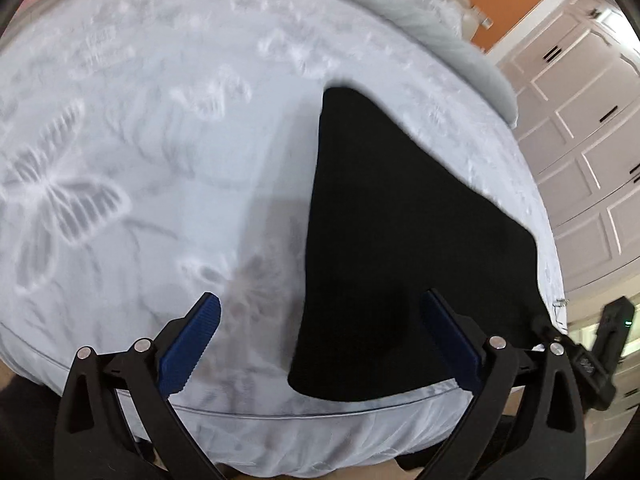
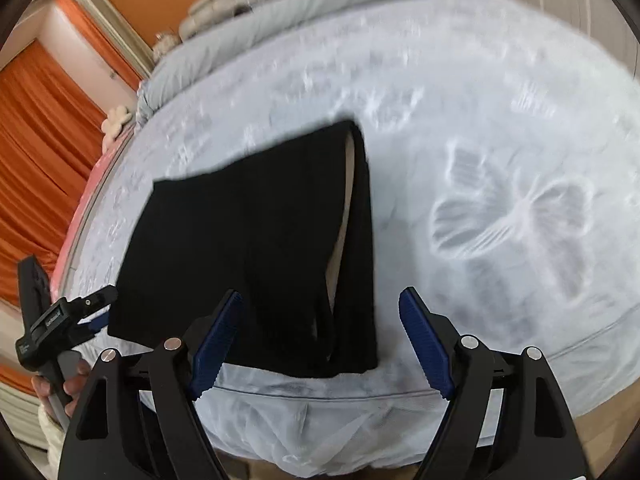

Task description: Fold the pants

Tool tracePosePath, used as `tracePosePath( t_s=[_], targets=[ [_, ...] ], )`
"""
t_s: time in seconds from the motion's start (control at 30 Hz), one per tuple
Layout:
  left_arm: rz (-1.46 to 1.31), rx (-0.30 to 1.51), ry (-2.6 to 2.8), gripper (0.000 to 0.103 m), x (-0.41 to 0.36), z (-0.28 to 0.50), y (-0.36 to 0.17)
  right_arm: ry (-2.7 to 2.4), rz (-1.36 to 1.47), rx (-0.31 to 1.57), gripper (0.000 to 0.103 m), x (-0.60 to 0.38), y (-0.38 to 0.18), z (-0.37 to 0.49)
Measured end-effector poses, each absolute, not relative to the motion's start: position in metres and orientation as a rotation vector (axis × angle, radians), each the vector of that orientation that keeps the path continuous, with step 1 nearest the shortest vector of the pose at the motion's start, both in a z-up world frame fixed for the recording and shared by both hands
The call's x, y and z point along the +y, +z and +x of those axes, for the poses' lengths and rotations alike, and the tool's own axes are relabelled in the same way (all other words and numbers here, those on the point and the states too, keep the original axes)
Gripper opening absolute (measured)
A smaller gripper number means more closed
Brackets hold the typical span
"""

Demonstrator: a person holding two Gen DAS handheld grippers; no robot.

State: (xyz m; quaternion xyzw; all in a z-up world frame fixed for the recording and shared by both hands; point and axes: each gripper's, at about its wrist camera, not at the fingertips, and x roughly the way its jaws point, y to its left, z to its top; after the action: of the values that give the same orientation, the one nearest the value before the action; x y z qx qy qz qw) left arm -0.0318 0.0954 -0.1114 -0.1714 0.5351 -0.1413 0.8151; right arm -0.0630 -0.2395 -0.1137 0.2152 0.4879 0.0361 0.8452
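Black pants [image 1: 404, 240] lie folded flat on a pale blue bed sheet [image 1: 160, 160] with butterfly prints, near the front edge of the mattress. In the right wrist view the pants [image 2: 248, 248] show a pale lining strip along a fold at their right side. My left gripper [image 1: 320, 312] is open and empty above the pants' left edge. My right gripper [image 2: 320, 312] is open and empty above the pants' near right corner. The left gripper [image 2: 96, 308] also shows at the left in the right wrist view, held by a hand.
A grey rolled duvet [image 2: 280, 12] lies at the far end of the bed. White panelled wardrobe doors [image 1: 580, 140] stand to the right. Orange curtains [image 2: 44, 140] hang at the left. The mattress front edge [image 2: 320, 396] is just below both grippers.
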Motion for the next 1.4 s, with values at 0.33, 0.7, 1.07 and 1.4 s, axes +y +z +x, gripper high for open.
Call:
tracePosePath(
  t_s=[0.33, 0.7, 1.07, 1.4],
  targets=[
    [-0.383, 1.160, -0.467, 0.037, 0.082, -0.048, -0.094, 0.283, 0.607, 0.965, 0.034, -0.238, -0.097, -0.080],
    [-0.479, 1.188, -0.360, 0.098, 0.090, -0.050, -0.121, 0.213, 0.705, 1.075, 0.076, -0.260, -0.142, -0.089],
    [-0.389, 1.239, -0.431, 0.066, 0.029, -0.039, -0.129, 0.241, 0.731, 1.067, 0.043, -0.246, -0.153, -0.077],
    [-0.291, 1.083, -0.452, 0.034, 0.023, -0.060, -0.035, 0.279, 0.597, 0.931, 0.037, -0.225, -0.073, -0.104]
  ],
)
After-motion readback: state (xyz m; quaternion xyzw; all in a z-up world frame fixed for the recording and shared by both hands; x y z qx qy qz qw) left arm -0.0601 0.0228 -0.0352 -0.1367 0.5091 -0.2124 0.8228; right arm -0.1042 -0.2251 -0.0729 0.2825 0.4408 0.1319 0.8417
